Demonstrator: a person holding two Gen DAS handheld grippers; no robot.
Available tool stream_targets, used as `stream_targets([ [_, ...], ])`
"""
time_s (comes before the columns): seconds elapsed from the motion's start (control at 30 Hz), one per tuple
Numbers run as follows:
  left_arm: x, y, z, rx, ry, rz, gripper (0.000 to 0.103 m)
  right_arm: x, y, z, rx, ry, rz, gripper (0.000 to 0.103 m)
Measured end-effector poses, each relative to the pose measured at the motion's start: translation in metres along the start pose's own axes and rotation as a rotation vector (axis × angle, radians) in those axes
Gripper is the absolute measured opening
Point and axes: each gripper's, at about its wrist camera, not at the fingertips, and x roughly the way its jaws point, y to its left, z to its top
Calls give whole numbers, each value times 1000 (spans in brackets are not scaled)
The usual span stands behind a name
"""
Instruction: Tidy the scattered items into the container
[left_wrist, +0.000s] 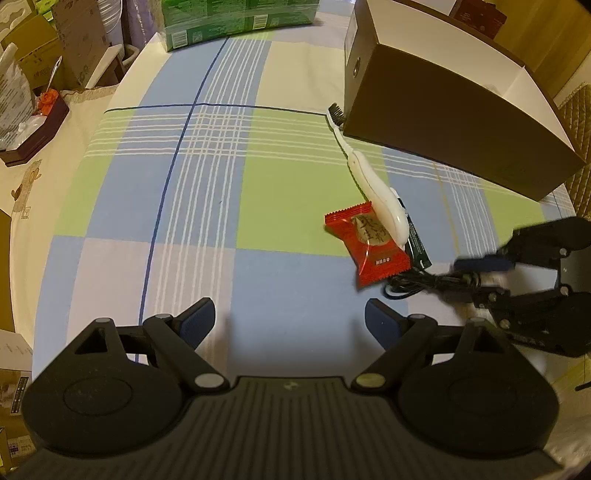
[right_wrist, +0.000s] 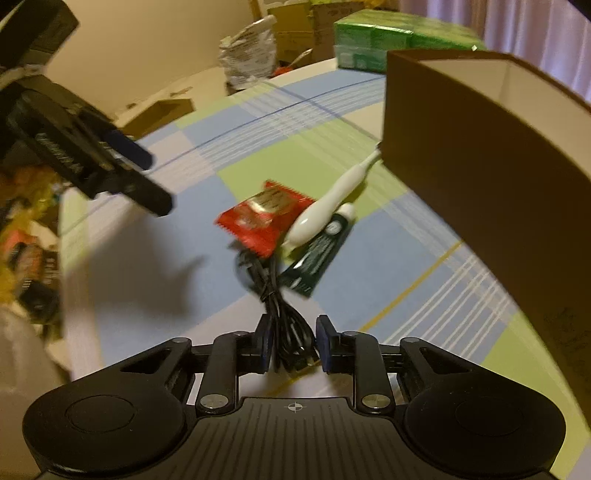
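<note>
A bundled black cable (right_wrist: 280, 295) lies on the checked cloth, and my right gripper (right_wrist: 294, 341) is shut on its near end. In the left wrist view the same right gripper (left_wrist: 476, 278) holds the cable (left_wrist: 417, 282) at the far right. Beyond the cable lie a red snack packet (left_wrist: 369, 247) (right_wrist: 258, 218), a white toothbrush (left_wrist: 376, 188) (right_wrist: 325, 206) resting over it, and a dark green tube (left_wrist: 417, 240) (right_wrist: 321, 251). The open brown box (left_wrist: 443, 122) (right_wrist: 480, 147) stands just behind them, touching the toothbrush head. My left gripper (left_wrist: 290, 323) (right_wrist: 155, 181) hovers open left of the pile, holding nothing.
A green carton (left_wrist: 236, 18) (right_wrist: 373, 48) stands at the table's far edge. A dark tray (left_wrist: 33, 136) with small items and a plastic bag (left_wrist: 11, 96) sit off the table's left side. Cardboard boxes and clutter surround the table.
</note>
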Motion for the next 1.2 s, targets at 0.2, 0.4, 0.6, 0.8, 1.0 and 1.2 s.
stream_targets([
  [0.2,2,-7,2,26,-1,-17,86,-18,-4,-22,-21,56,31,27],
  [0.4,6,-20,6,65,-7,-42,84,-48,-30,-53,133,62,-110,27],
  [0.6,15,-35,12,96,-18,-69,81,-63,-50,-70,409,-1,-249,27],
  [0.8,27,-48,21,123,-29,-92,77,-64,-43,-64,454,-71,-296,98],
  [1.0,41,-49,34,107,-36,-92,67,-65,-49,-64,478,-81,-302,98],
  [1.2,55,-45,37,100,-15,-98,40,-65,-50,-63,479,-88,-297,98],
])
